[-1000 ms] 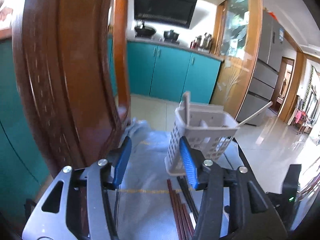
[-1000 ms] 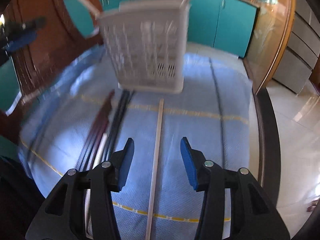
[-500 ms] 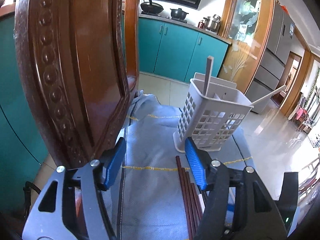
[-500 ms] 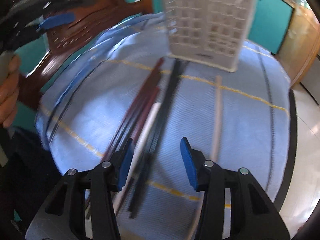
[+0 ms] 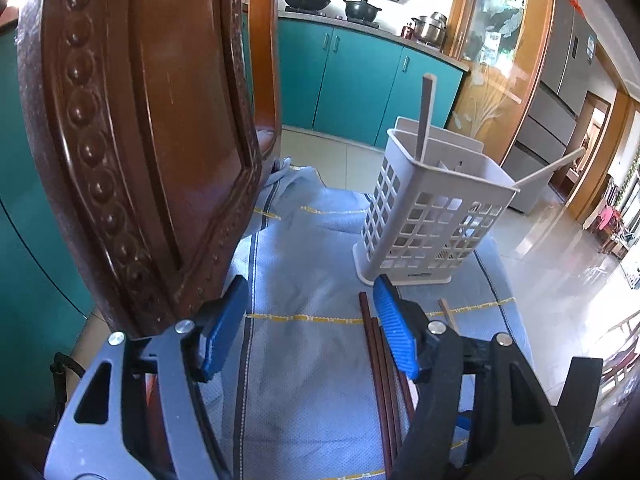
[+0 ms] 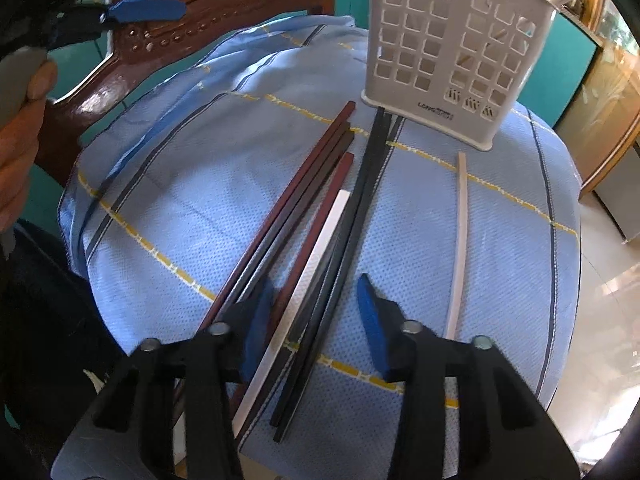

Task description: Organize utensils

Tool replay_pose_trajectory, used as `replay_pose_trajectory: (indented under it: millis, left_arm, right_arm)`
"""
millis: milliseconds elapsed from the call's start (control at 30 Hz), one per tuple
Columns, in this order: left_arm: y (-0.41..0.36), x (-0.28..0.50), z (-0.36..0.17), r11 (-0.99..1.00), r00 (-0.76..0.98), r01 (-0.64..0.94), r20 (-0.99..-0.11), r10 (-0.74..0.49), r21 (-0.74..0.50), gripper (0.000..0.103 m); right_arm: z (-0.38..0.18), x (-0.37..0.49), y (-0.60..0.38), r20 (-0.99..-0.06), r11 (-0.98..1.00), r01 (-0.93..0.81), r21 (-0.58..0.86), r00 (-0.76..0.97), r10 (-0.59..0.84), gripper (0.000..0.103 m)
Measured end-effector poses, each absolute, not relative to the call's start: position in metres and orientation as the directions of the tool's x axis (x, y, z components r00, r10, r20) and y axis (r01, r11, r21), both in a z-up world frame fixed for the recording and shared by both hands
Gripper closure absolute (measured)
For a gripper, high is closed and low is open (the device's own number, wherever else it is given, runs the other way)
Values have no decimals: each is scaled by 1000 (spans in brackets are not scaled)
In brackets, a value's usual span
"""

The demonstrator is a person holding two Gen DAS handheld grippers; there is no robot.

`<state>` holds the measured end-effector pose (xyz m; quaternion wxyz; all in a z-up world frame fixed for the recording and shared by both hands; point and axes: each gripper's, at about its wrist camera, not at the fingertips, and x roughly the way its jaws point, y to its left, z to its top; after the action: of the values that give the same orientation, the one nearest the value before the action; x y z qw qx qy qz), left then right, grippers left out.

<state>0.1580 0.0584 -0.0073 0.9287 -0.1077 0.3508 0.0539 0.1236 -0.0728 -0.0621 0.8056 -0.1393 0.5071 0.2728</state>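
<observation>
A white slotted utensil holder (image 6: 456, 52) stands on the blue cloth (image 6: 224, 168); in the left wrist view (image 5: 432, 220) it holds two chopsticks that stick out. Several chopsticks lie on the cloth: dark red ones (image 6: 296, 200), a white one (image 6: 316, 252), black ones (image 6: 356, 216) and a lone pale one (image 6: 460, 240) to the right. My right gripper (image 6: 312, 312) is open and empty, low over the near ends of the white and black chopsticks. My left gripper (image 5: 312, 320) is open and empty above the cloth, left of the dark red chopsticks (image 5: 380, 364).
A carved wooden chair back (image 5: 132, 140) rises close at the left of the cloth. Teal kitchen cabinets (image 5: 352, 80) and a tiled floor (image 5: 560, 256) lie beyond. The left gripper (image 6: 140, 10) and the hand holding it show at the upper left of the right wrist view.
My right gripper has swung left from the lone pale chopstick to over the white and black ones, and come lower. My left gripper has pulled back and risen a little.
</observation>
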Motion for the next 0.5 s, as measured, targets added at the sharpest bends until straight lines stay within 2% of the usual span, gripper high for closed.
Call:
replay_pose_trajectory:
  millis: [67,233,500]
  left_arm:
    - [58,158,-9,971,744,-176,-667,24,-161,37]
    - [58,158,-12,971,739,-179,-673,28,-156,36]
    - [56,159,-17,974,729,-169,-685,22,-148,35]
  right_arm:
    - [-63,129,-72,-892,823,-566,48,346,290,76]
    - [-64,141,-82,-890,853,-513,96,339,304,78]
    - [-64,159,-112,-877,891,-370,264,293,381,80]
